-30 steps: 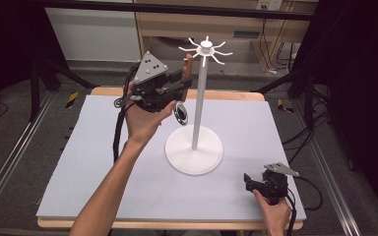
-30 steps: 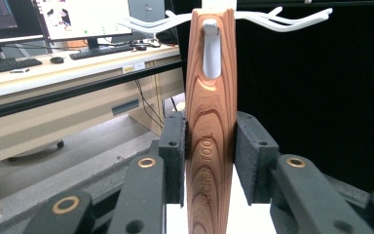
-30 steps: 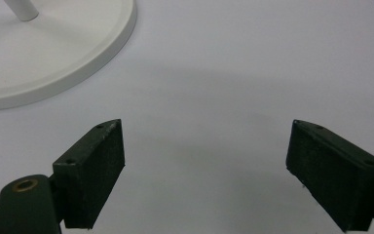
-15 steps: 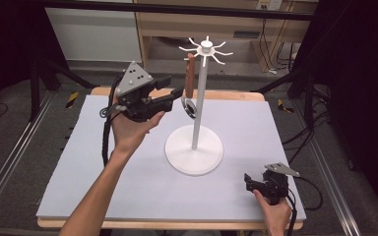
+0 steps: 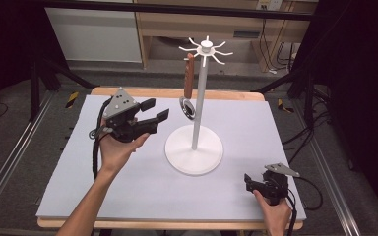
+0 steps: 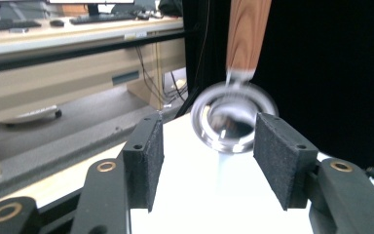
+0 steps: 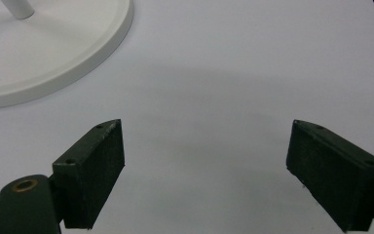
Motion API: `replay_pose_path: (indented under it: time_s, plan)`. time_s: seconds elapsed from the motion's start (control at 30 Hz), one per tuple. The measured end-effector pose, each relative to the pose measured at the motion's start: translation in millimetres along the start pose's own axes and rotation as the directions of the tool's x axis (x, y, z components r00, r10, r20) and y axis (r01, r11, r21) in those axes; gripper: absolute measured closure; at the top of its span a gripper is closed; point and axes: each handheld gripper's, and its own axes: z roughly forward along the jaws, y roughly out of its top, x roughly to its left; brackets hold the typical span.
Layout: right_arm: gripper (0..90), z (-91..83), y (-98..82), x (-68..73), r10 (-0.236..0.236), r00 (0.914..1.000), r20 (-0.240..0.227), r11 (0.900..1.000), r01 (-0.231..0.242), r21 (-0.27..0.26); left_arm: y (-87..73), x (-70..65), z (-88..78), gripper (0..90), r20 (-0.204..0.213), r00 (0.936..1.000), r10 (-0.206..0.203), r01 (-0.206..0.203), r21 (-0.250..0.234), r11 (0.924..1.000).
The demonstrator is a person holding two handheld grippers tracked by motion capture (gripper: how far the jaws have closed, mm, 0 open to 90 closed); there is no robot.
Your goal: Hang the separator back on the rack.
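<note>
Pale grey matting covers my table (image 5: 128, 196), with a wooden edge showing at the far side and dark floor, cables and a light wood bench beyond it in the upper part of the high view.

At the left centre of that view my left hand (image 5: 120, 147) holds my left gripper (image 5: 156, 111) raised above the mat, its jaws standing apart with nothing between them, pointing toward the right of the frame. In the left gripper view the two black pads (image 6: 148, 151) frame open air — past them hangs a ladle (image 6: 233, 114), its shiny round bowl blurred, its brown wooden handle rising out of the top of the frame.

Just right of my left gripper in the high view the ladle (image 5: 189, 93) hangs from one of the hooks of a white stand (image 5: 200, 98); the bowl is down, close beside the stand's pole, and clear of my jaws. The stand's round base (image 5: 194, 150) sits near the middle of the mat, its ring of hooks up in the upper centre of the frame.

At the lower right of the high view my right hand (image 5: 274, 209) keeps my right gripper (image 5: 250, 181) low near the mat's front corner. In the right gripper view its jaws are wide apart over bare mat — the stand's base (image 7: 53, 53) lies in the upper left there.
</note>
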Motion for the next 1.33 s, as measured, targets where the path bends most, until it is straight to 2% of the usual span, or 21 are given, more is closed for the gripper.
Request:
replay_pose_path:
  time_s: [0.17, 0.6, 0.8, 0.93, 1.1, 1.27, 1.33]
  plan:
    - [13.7, -0.5, -0.2, -1.2, 0.005, 1.0000, 0.003, 1.000, -0.005, -0.001, -24.9, 4.3, 0.6, 42.4, -0.013, 0.9999, -0.010, 0.010, 0.046, 0.9989]
    - [12.8, -0.3, -0.2, -1.0, 0.011, 0.9999, -0.001, 1.000, -0.011, 0.002, -75.1, 11.2, -6.9, 38.0, -0.035, 0.9989, -0.032, 0.035, 0.112, 0.9930]
    - [12.4, -0.4, -0.8, -3.0, 0.014, 0.9999, 0.001, 1.000, -0.014, 0.003, -102.2, 17.4, -11.7, 35.9, -0.044, 0.9975, -0.055, 0.061, 0.159, 0.9853]
    - [12.2, -0.1, -0.9, -4.0, 0.013, 0.9999, 0.006, 1.000, -0.013, 0.005, -121.7, 24.9, -18.5, 34.9, -0.067, 0.9954, -0.069, 0.081, 0.199, 0.9767]
    - [11.5, 1.0, -1.6, -5.6, 0.021, 0.9997, 0.010, 1.000, -0.021, 0.010, -147.7, 37.7, -29.5, 34.0, -0.116, 0.9889, -0.093, 0.118, 0.234, 0.9650]
    - [11.4, 1.5, -2.4, -6.8, 0.020, 0.9998, 0.008, 1.000, -0.020, 0.019, -171.5, 52.1, -42.1, 33.1, -0.167, 0.9764, -0.137, 0.177, 0.250, 0.9521]
    - [11.4, 1.0, -2.8, -6.9, 0.026, 0.9996, 0.008, 0.999, -0.026, 0.018, -177.4, 55.8, -46.1, 33.0, -0.182, 0.9734, -0.139, 0.184, 0.258, 0.9485]
